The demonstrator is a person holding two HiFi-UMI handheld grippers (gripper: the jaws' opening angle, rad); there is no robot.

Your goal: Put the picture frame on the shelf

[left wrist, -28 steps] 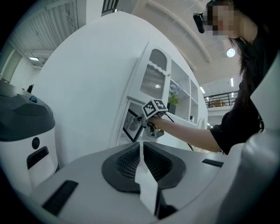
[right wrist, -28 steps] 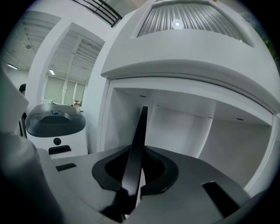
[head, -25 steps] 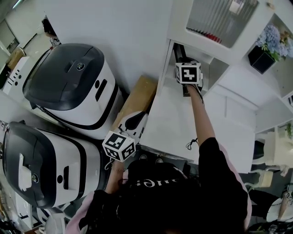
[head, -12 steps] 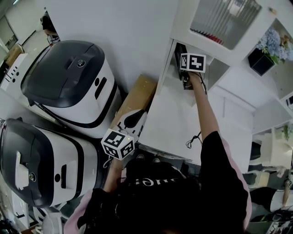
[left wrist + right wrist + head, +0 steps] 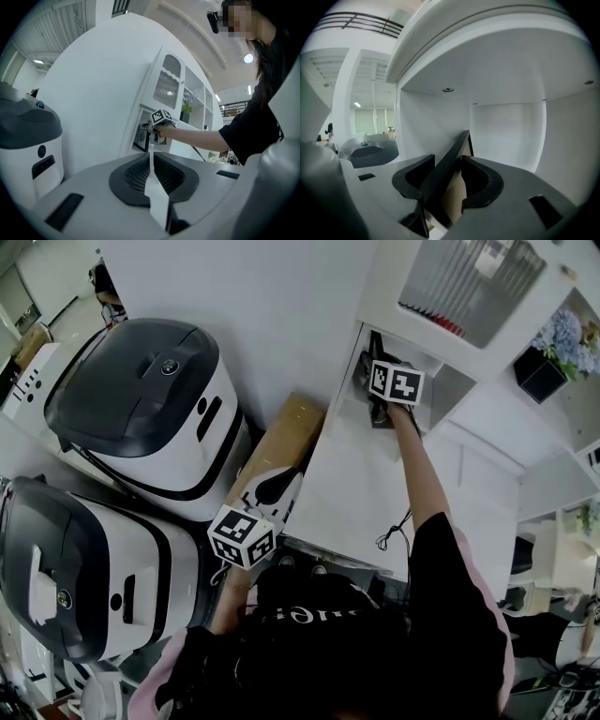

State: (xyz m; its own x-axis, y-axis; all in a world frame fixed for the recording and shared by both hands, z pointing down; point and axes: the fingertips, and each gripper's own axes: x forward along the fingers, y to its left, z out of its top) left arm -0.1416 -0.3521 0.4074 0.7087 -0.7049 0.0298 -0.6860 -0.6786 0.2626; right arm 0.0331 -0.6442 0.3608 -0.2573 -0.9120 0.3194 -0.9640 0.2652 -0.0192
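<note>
Both jaws of the right gripper have just been opening and now stand slack around the picture frame. It leans tilted between them near the shelf's front left corner. This looks like the release; next, back straight out without snagging it. The right arm is outstretched. The left gripper is clenched, empty and level.

White-painted wooden shelf unit stands against plain white wall. Open lower compartment, far end of broad white ledge: black-edged picture frame with brown backing inside, tilted; lower edge hidden. Thin black cable looped over ledge's near part, contact unclear. Ribbed-glass cabinet door directly above compartment. Far right, separate cubby holds blue flowers in black square pot.
</note>
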